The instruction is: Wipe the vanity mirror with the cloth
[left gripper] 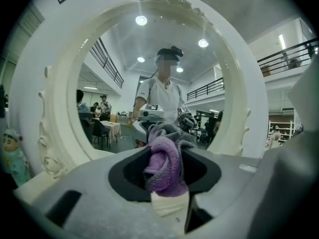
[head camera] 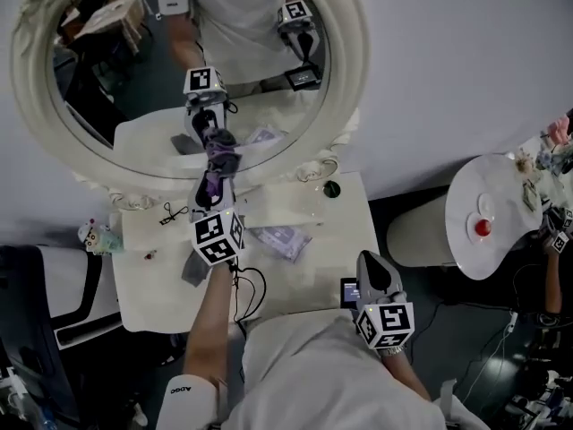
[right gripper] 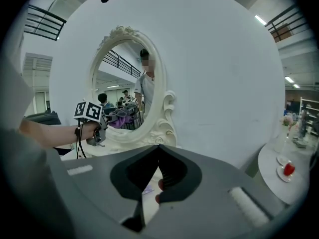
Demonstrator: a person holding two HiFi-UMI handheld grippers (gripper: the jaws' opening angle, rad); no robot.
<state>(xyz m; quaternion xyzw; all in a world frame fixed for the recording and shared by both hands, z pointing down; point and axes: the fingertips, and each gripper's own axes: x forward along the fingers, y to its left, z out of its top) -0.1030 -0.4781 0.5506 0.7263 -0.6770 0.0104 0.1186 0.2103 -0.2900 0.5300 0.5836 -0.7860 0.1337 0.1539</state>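
- a small figurine (head camera: 94,236) stands at the left edge of the white vanity table (head camera: 161,285), just below the mirror's frame.
- the vanity mirror (head camera: 347,61) is oval with a cream, carved frame. it stands at the back of the table against a pale wall, and its glass reflects the person and both grippers.
- the left gripper (head camera: 218,191) reaches across the table toward the lower part of the glass, with its marker cube toward the person.
- its jaws are clamped on a bunched purple and grey cloth (left gripper: 164,168), which sticks out past the tips.
- in the head view the cloth meets its own reflection, so it lies against the glass near the bottom rim.
- a flat purple packet (head camera: 279,238) lies on the table just right of the left gripper.
- the right gripper (right gripper: 158,156) is held low by the table's near right corner, well apart from the mirror. its jaws are closed tip to tip with nothing between them.
- a round white side table (head camera: 474,186) stands far right, with a small red thing (head camera: 483,227) on it.
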